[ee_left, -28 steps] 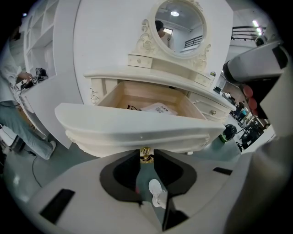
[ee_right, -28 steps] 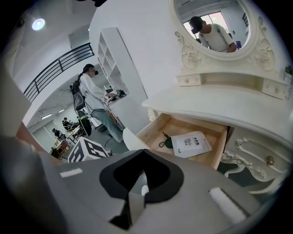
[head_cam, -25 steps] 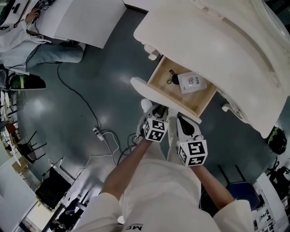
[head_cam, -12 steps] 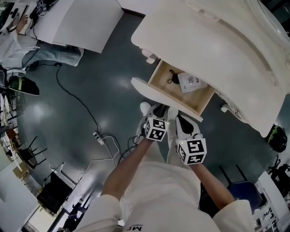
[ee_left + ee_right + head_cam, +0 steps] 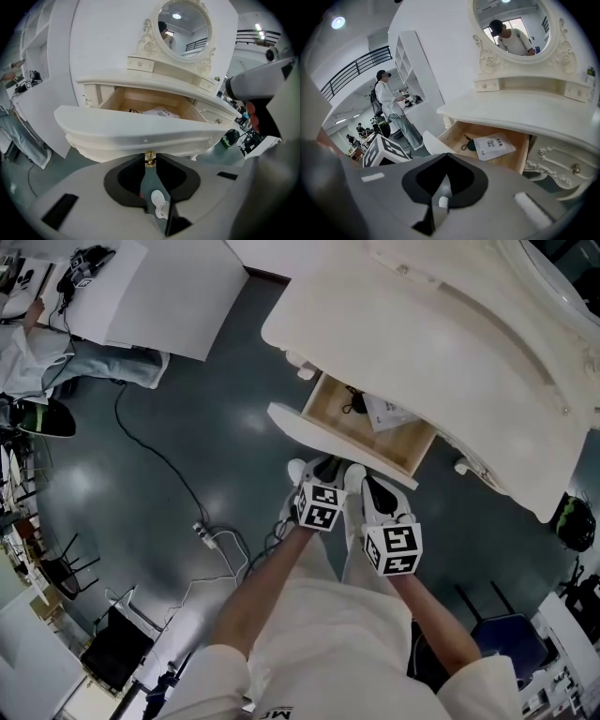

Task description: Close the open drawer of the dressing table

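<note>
Since a second ago the drawer (image 5: 323, 439) has slid partway into the dressing table (image 5: 450, 324), so less of its wooden floor shows in the head view, and both grippers have followed it in. It stands half open under the table top. Its long axis runs along the table's front, upper left to lower right in the head view, and its curved white face is turned toward the person. The left gripper (image 5: 150, 165) has its jaws closing, a narrow gap between them, with the small brass knob (image 5: 149, 158) of the drawer front at their tips. The right gripper (image 5: 445, 161) sits just beside it, jaws a slit apart with nothing between them. Inside the drawer lie a white packet (image 5: 496, 146), its black print too small to read, and a small black corded item (image 5: 471, 145)
</note>
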### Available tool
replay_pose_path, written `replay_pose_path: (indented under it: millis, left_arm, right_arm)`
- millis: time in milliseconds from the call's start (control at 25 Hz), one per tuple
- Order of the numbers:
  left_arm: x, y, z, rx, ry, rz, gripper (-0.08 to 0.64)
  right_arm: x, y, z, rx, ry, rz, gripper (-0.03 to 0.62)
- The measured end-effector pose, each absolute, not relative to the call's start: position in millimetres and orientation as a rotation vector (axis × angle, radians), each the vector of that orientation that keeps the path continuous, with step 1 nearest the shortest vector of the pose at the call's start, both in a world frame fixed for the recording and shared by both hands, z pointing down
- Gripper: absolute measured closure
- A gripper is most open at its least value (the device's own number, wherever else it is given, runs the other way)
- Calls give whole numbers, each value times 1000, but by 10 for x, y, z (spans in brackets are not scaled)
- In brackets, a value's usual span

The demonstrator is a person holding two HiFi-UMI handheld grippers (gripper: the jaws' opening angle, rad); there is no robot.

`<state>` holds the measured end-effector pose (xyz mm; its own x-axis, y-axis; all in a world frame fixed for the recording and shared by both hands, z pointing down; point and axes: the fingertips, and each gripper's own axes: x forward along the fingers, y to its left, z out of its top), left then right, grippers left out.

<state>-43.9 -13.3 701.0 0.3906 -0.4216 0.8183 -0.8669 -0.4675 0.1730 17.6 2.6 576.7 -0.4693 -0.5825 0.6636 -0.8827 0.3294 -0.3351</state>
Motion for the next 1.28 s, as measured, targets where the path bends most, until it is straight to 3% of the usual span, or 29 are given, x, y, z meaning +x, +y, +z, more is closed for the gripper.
replay_pose_path:
  millis: [1280]
  left_arm:
    - [-160,-631,7006,2090,-1075,947,485]
  right_arm:
    - [471,-247,5811,1390,-2146,941,591]
